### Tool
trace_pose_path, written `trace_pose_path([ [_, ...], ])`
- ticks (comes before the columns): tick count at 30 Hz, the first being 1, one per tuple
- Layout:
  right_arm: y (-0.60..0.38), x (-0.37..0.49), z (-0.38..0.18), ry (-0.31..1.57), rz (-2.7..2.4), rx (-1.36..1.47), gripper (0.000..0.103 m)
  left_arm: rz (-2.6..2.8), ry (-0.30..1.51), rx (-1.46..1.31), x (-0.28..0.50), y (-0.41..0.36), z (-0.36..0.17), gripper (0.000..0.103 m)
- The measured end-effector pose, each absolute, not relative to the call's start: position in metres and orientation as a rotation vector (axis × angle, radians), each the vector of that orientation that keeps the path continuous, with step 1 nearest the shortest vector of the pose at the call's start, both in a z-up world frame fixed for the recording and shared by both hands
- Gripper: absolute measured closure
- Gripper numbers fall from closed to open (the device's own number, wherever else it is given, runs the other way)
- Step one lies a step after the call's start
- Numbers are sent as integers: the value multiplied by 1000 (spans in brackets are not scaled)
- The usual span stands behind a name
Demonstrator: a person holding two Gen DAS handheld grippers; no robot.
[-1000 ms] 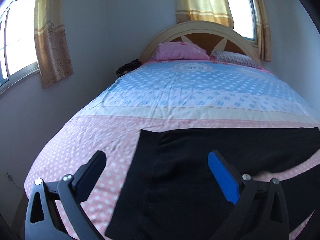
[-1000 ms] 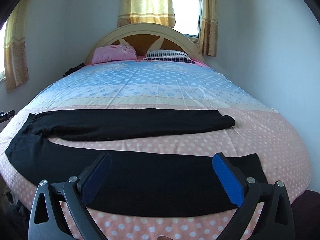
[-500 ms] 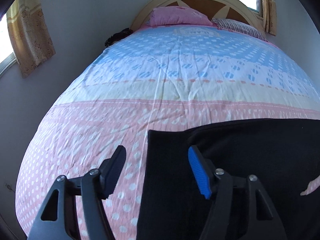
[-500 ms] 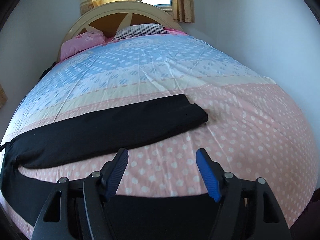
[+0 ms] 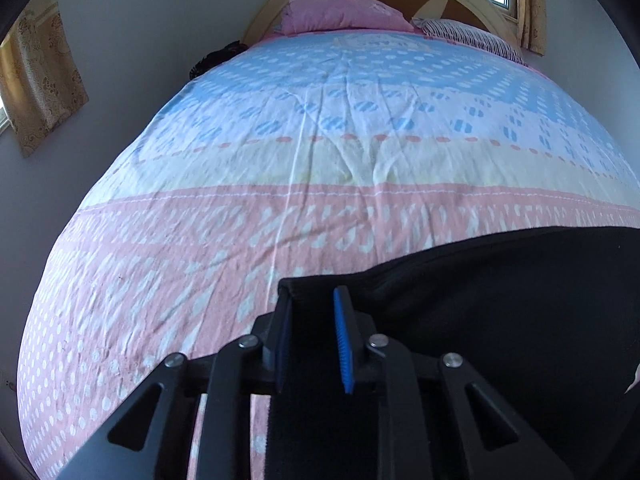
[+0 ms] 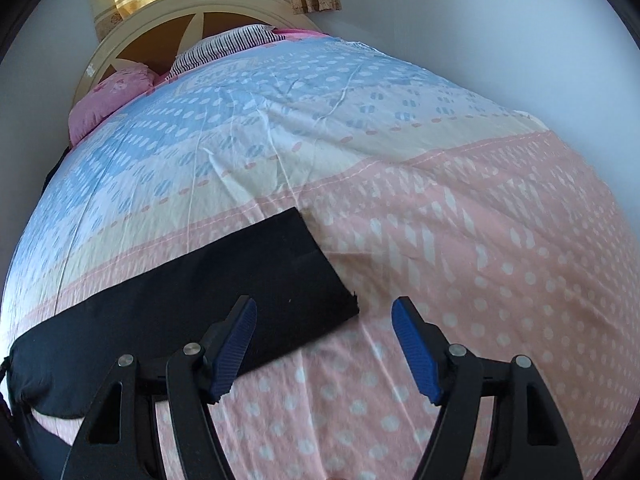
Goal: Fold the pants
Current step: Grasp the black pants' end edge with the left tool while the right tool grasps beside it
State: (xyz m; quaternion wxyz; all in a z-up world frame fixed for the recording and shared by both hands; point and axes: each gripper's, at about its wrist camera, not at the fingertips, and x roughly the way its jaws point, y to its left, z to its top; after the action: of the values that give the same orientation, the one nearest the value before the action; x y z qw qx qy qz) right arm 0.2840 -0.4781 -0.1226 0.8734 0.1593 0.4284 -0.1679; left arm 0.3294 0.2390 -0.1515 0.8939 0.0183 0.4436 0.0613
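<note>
Black pants lie flat across the pink dotted foot end of the bed. In the left wrist view my left gripper has nearly closed its blue-padded jaws on the waistband corner of the pants. In the right wrist view the far pant leg stretches left, its cuff end just ahead of my right gripper, which is open and empty above the sheet, its left finger over the leg's near edge. The near leg is hidden below the right wrist view.
The bed sheet runs pink, cream, then blue toward the headboard. A pink pillow and a striped pillow lie at the head. Walls stand close on both sides. A dark item sits at the bed's far left edge.
Both grippers have dropped lower and moved forward toward the sheet. The left jaws have closed from wide open onto the waistband corner. The right gripper has moved past the near leg to the far leg's cuff.
</note>
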Motion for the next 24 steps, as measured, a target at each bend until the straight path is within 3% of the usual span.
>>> trace_pose_path([
  [19, -486, 384, -159, 996, -274, 289, 34, 96, 924, -29, 332, 248, -154, 81],
  [20, -485, 385, -160, 995, -277, 282, 38, 102, 926, -15, 333, 246, -154, 81],
  [21, -484, 386, -160, 994, -273, 276, 57, 107, 926, -3, 334, 244, -154, 81],
  [23, -479, 386, -158, 983, -237, 273, 79, 108, 923, 16, 334, 242, -155, 81],
  [24, -476, 385, -156, 981, -239, 255, 83, 108, 924, 18, 335, 242, -155, 83],
])
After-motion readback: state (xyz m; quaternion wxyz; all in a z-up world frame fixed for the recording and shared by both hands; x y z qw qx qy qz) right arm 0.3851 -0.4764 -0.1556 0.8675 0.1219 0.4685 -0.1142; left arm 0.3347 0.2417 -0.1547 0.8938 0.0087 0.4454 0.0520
